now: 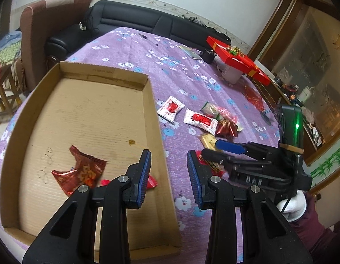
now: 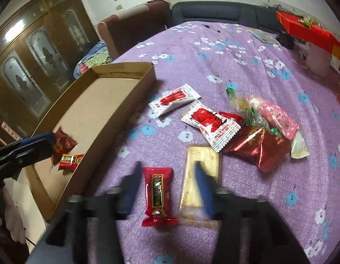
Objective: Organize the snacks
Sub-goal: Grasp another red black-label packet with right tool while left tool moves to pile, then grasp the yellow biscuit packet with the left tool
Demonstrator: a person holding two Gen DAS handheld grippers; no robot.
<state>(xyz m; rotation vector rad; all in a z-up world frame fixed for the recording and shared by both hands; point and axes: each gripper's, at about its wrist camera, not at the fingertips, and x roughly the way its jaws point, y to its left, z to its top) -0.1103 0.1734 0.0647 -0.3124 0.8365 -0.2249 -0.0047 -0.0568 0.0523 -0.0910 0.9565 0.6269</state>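
A shallow cardboard tray lies on the purple flowered tablecloth. It holds a dark red foil packet and a small red candy. My left gripper is open and empty over the tray's right wall. My right gripper is open, with its fingers either side of a red wrapped snack; it also shows in the left wrist view. A gold packet lies beside that snack. Two white and red packets and a red foil packet lie further out.
A red gift box rests on a white container at the far right. A pink and green wrapped pile lies by the snacks. A black sofa and a brown armchair stand behind the table.
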